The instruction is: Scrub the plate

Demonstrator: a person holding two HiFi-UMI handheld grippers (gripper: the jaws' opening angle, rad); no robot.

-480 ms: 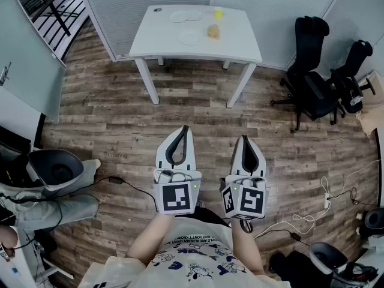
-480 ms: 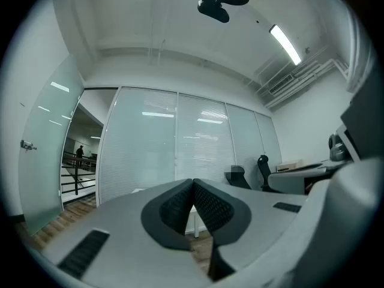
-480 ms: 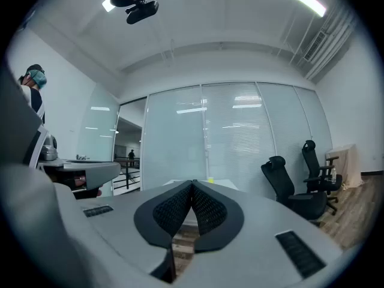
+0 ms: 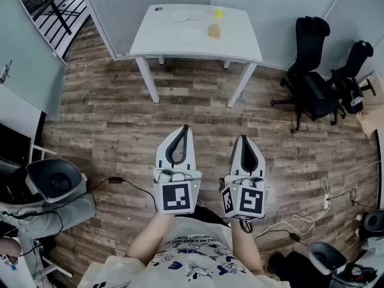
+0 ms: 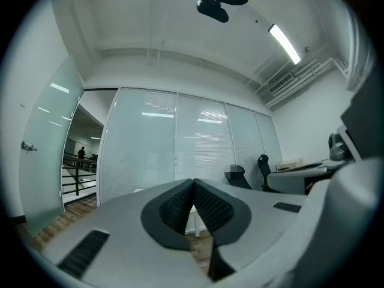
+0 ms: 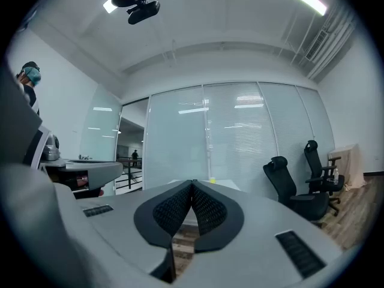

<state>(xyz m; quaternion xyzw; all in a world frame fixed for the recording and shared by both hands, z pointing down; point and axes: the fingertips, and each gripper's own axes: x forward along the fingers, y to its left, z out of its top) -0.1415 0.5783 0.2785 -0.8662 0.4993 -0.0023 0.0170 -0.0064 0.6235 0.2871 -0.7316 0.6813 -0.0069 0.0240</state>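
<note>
While the person stands well back from the desk, left gripper [image 5: 193, 182]: fingers clenched pad to pad, nothing between them, pointing level.
Right gripper [image 6: 192, 183]: fingers likewise pressed together and empty, level, just beside the left one at lower centre of the head view.
Between grippers and desk: an open stretch of wooden floor [image 4: 120, 113].
Desk [image 4: 240, 48]: white, top centre of the head view, well apart from both grippers.
Plate [image 4: 191, 37]: a pale disc lying flat near the middle of the desk, untouched.
Yellowish lump [image 4: 213, 32]: just right of the plate, perhaps a sponge; too small to be sure.
Two more pale discs [image 4: 185, 16]: toward the desk's far edge; which one is meant for scrubbing I cannot tell.
Office chairs [image 4: 318, 83]: upper right of the frame, clear of the path.
Step in hand: by my reading, the approach; no scrubbing has begun.
Next move calls for: closing the gap to the desk, then opening one gripper's fingers over the lump and steadying the plate with the other.
</note>
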